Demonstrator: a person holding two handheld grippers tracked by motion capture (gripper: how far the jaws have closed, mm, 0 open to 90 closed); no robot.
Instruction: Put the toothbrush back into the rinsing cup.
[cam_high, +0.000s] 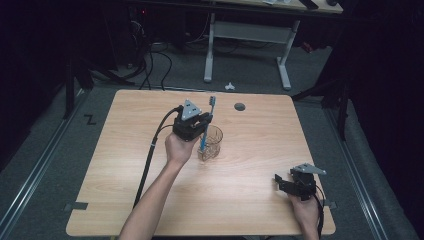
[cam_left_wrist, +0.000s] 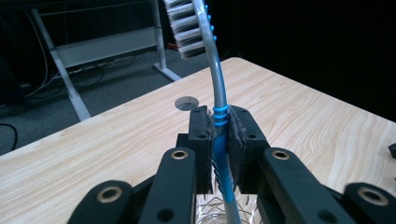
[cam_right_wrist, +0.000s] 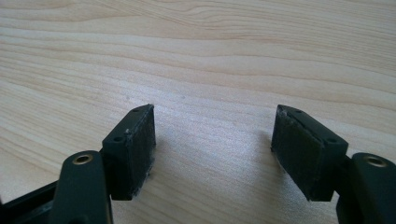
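The left gripper has its jaws clamped on the blue lower handle of a toothbrush, both pads pressed flat against it with no gap showing in the left gripper view, where the toothbrush runs up between them and curves to its bristled head at the top. The toothbrush stands nearly upright, its lower end inside a clear glass cup that stands near the middle of the table, a little toward the far edge. The right gripper sits low near the table's near right corner, well apart from the cup; its jaws stand wide apart with bare wood between the pads, holding nothing.
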